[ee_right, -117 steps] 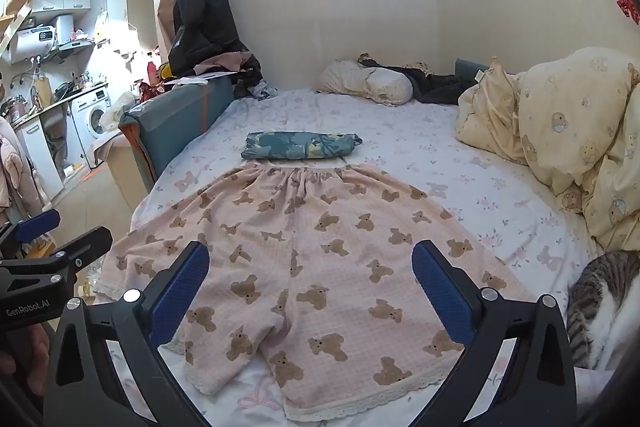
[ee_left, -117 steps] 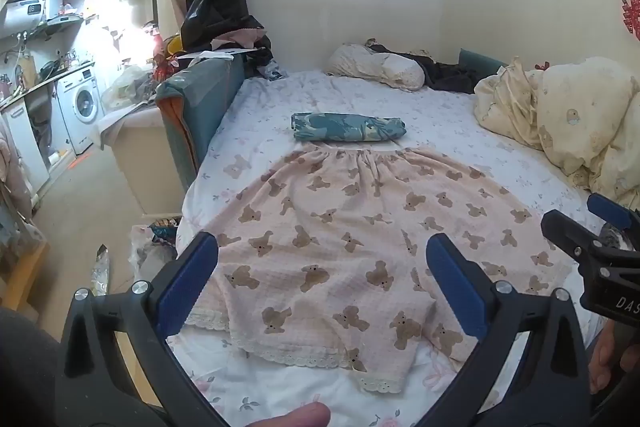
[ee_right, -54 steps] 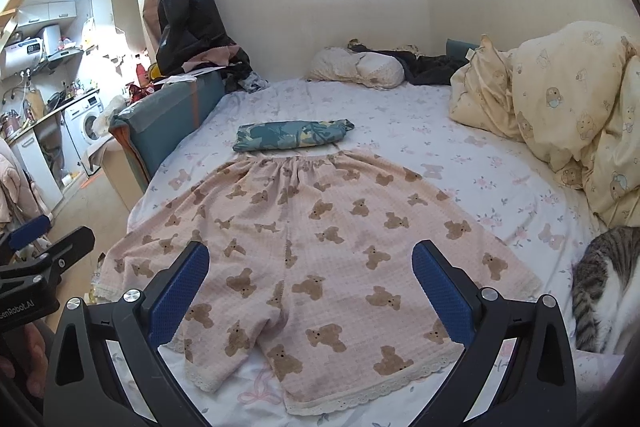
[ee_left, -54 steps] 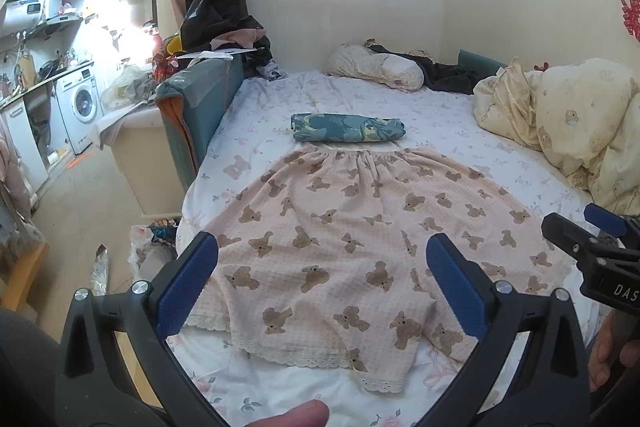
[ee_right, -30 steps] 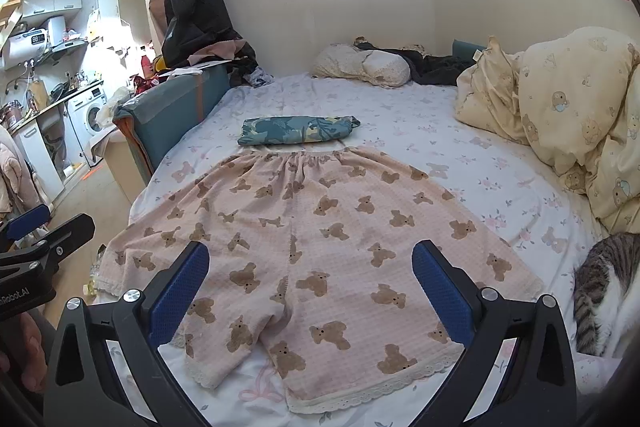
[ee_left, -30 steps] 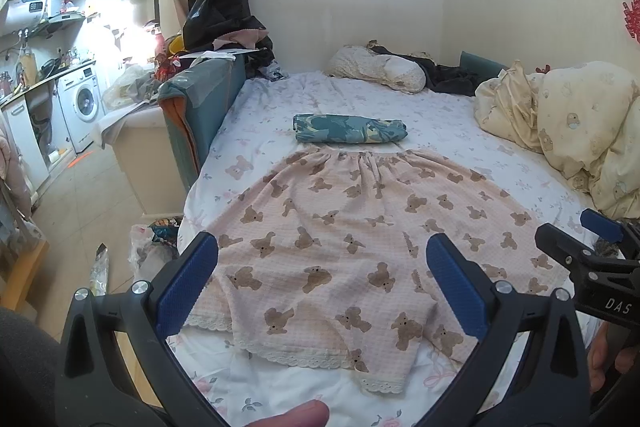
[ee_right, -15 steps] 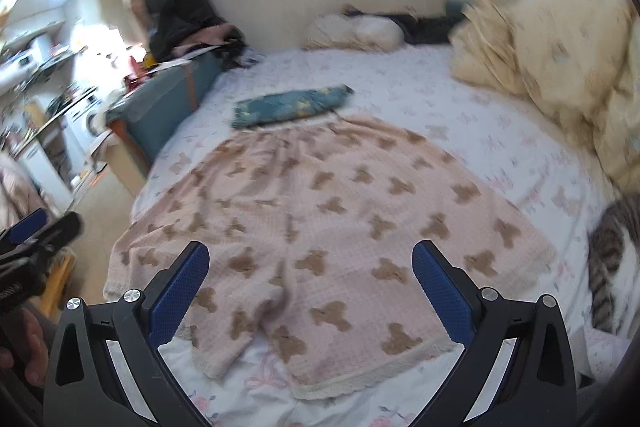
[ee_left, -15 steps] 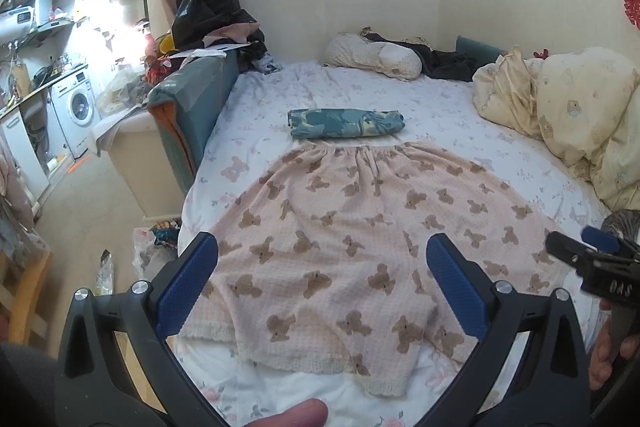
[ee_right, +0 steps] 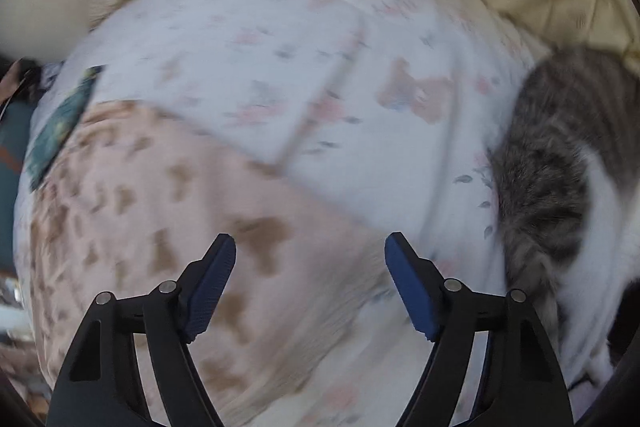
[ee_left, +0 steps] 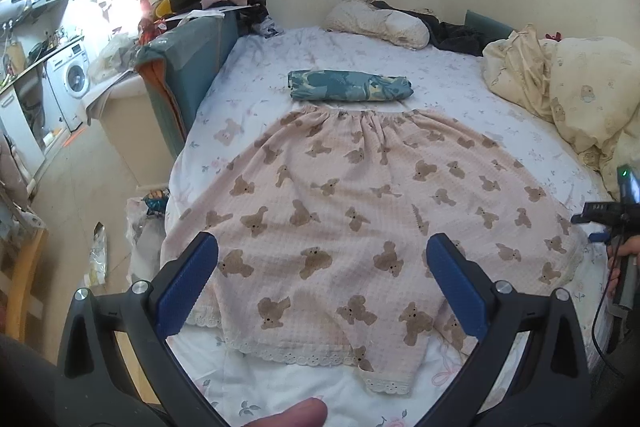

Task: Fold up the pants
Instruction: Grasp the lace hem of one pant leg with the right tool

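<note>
Pink pants (ee_left: 360,211) under steeply tipped right tongs (ee_right: 310,285) (narrowing, seemingly empty).

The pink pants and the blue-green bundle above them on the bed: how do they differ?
The pink pants lie spread flat; the blue-green bundle is folded into a compact roll. The pants carry brown bears and lace hems; the bundle has a blue-green pattern. The pants are far larger. Both lie on the bed sheet.

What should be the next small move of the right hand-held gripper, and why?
Probably lower the right hand-held gripper onto the right edge of the pink bear-print pants and close. Its jaws have just been closing but pinch nothing yet, and the pants lie flat, unfolded. Stay clear of the cat beside it.
</note>
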The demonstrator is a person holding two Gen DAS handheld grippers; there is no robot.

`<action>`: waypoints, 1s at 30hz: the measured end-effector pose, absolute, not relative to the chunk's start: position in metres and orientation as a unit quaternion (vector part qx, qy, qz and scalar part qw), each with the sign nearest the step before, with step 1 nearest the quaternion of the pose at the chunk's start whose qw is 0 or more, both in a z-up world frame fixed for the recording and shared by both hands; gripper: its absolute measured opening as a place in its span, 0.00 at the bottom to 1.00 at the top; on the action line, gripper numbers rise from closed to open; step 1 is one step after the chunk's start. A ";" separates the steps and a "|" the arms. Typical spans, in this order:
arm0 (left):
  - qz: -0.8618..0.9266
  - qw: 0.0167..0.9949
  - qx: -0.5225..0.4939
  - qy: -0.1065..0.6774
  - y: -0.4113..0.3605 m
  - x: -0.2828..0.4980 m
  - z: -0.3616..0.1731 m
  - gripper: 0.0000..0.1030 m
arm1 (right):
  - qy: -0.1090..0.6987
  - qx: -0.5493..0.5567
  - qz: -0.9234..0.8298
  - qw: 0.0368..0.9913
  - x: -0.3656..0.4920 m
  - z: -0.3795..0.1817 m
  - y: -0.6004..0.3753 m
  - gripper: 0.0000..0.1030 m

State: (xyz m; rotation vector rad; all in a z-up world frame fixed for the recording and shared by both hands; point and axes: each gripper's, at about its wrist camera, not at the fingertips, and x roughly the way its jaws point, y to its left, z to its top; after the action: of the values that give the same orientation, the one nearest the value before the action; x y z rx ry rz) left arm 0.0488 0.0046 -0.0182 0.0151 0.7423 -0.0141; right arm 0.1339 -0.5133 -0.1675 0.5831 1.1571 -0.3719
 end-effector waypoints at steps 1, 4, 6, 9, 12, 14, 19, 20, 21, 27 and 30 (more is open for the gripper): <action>-0.007 0.932 0.011 0.362 0.004 0.048 -0.019 1.00 | 0.542 0.269 -0.171 0.778 0.134 -0.173 -0.515 0.68; -0.004 0.932 0.019 0.363 0.005 0.050 -0.021 1.00 | 0.539 0.237 -0.163 0.792 0.135 -0.172 -0.508 0.49; 0.000 0.930 0.012 0.368 0.009 0.052 -0.022 1.00 | 0.523 0.258 -0.134 0.801 0.133 -0.168 -0.508 0.02; -0.001 0.929 -0.003 0.370 0.013 0.053 -0.019 1.00 | 0.495 0.258 -0.110 0.822 0.127 -0.152 -0.500 0.02; -0.008 0.931 -0.009 0.364 0.015 0.052 -0.008 1.00 | 0.449 0.281 -0.058 0.846 0.118 -0.117 -0.479 0.02; -0.012 0.935 -0.029 0.353 0.024 0.053 0.007 1.00 | 0.414 0.273 -0.022 0.868 0.112 -0.092 -0.457 0.02; -0.015 0.927 -0.039 0.374 0.042 0.079 0.024 1.00 | 0.386 0.301 0.141 0.860 0.096 -0.065 -0.379 0.02; -0.022 0.924 -0.038 0.379 0.043 0.086 0.022 0.99 | 0.396 0.316 0.158 0.848 0.092 -0.068 -0.365 0.02; -0.022 0.922 -0.035 0.385 0.043 0.092 0.021 1.00 | 0.411 0.336 0.173 0.830 0.086 -0.077 -0.352 0.02; -0.035 0.875 -0.025 0.482 0.011 0.161 -0.014 0.99 | 0.535 0.397 0.145 0.731 0.065 -0.157 -0.310 0.02; -0.051 0.852 -0.018 0.521 -0.027 0.202 -0.034 0.99 | 0.560 0.388 0.129 0.720 0.068 -0.171 -0.311 0.02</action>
State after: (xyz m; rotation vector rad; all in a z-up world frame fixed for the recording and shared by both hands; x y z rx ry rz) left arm 0.2017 -0.0274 -0.0343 -0.0373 1.0970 -0.1070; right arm 0.0678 -0.3105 -0.1715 0.8584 1.2376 0.2846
